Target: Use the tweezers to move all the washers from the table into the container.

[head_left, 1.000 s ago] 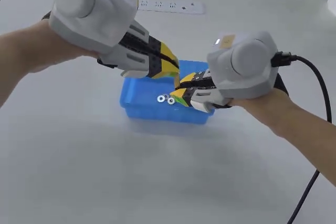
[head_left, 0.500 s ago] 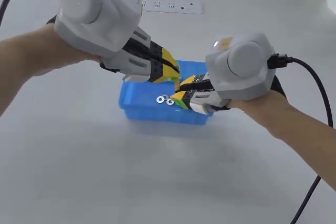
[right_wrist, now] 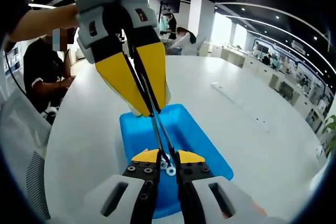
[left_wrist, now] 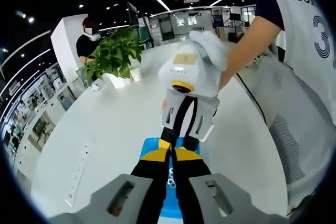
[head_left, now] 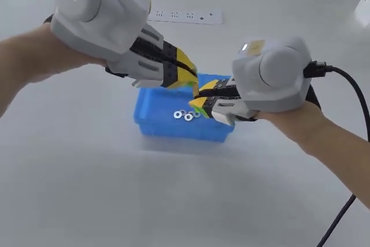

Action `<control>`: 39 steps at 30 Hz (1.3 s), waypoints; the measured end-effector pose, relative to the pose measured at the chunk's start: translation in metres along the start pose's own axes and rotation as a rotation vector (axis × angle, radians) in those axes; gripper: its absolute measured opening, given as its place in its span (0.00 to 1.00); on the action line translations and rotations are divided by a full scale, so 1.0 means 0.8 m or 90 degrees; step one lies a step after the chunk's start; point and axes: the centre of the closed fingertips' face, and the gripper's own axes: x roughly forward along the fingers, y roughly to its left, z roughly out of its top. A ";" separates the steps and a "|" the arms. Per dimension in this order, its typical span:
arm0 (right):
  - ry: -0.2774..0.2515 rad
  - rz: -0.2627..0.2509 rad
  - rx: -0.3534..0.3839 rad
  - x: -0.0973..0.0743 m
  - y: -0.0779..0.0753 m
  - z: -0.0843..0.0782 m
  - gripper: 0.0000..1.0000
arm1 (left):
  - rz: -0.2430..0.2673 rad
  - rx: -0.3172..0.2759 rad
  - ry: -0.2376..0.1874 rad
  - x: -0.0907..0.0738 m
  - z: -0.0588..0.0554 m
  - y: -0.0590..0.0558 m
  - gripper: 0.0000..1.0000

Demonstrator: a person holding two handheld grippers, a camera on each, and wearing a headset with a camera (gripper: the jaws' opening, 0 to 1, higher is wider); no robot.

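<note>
Apparently nearly finished: washers in container; tweezers clamped in left tongs above it; right tongs narrow, grip unclear.

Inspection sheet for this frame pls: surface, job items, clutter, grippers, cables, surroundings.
Surface: white table, plain.
Job's things: blue container holds several washers; tweezers point down into it.
Clutter: power strip on the far side.
Grippers: left gripper shut on the tweezers; right gripper jaws flank the tweezer tips, contact unclear.
Cables: black cable runs off the right gripper.
Surroundings: potted plant, a person seated, open office.
</note>
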 end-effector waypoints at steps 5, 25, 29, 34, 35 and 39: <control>-0.015 -0.019 -0.011 -0.025 0.006 0.015 0.12 | 0.013 0.019 -0.002 -0.020 0.015 -0.010 0.06; 0.051 0.023 -0.108 -0.081 0.096 -0.004 0.08 | 0.001 0.023 -0.020 -0.048 0.007 -0.107 0.06; 0.079 0.055 -0.122 -0.079 0.118 -0.023 0.08 | -0.012 -0.002 -0.015 -0.043 -0.017 -0.126 0.06; 0.109 0.080 -0.135 -0.072 0.132 -0.040 0.08 | -0.026 -0.043 0.006 -0.030 -0.055 -0.144 0.06; 0.113 0.084 -0.137 -0.070 0.134 -0.044 0.08 | -0.029 -0.052 0.009 -0.028 -0.061 -0.146 0.06; 0.136 0.099 -0.147 -0.062 0.140 -0.056 0.07 | -0.038 -0.068 0.027 -0.018 -0.079 -0.151 0.06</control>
